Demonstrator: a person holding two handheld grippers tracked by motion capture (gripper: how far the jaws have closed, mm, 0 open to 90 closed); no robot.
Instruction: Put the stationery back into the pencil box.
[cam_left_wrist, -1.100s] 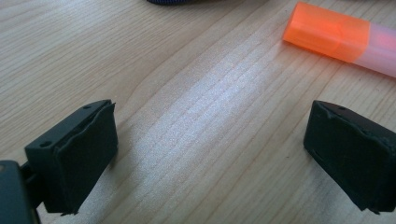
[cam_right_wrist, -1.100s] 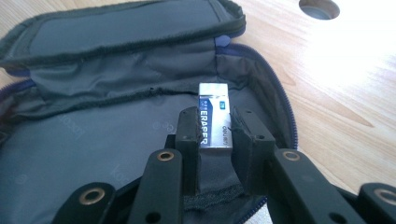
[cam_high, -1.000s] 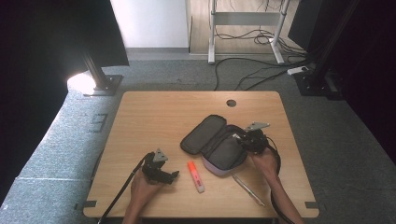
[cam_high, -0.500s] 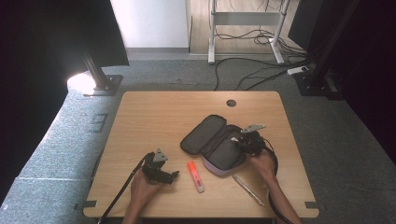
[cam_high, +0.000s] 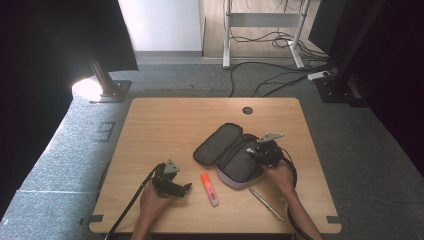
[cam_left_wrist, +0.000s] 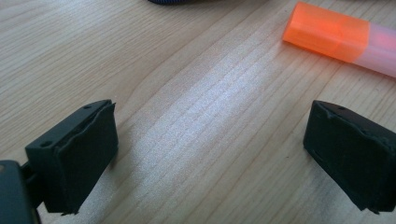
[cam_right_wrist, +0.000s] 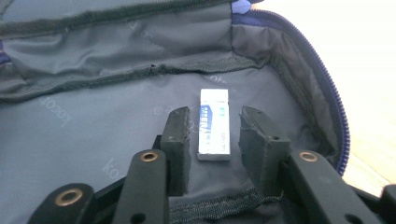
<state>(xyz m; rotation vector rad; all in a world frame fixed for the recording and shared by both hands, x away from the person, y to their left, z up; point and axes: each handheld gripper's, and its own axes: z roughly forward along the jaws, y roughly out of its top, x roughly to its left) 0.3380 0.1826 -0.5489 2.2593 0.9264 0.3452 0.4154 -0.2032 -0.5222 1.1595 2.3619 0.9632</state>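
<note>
A: Where's the right claw (cam_right_wrist: 214, 133)?
B: Inside the open pencil case (cam_high: 231, 154), jaws parted narrowly around an eraser (cam_right_wrist: 214, 122) lying on the lining.
A: And the left claw (cam_left_wrist: 210, 154)?
B: Wide apart over the wooden surface (cam_high: 165, 125), near an orange highlighter (cam_left_wrist: 343, 37)

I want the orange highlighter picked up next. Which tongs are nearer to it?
The left tongs. They sit open on the wooden table just left of the orange highlighter with the pale barrel. The right tongs are farther off, inside the open grey pencil case, straddling a white eraser.
</note>
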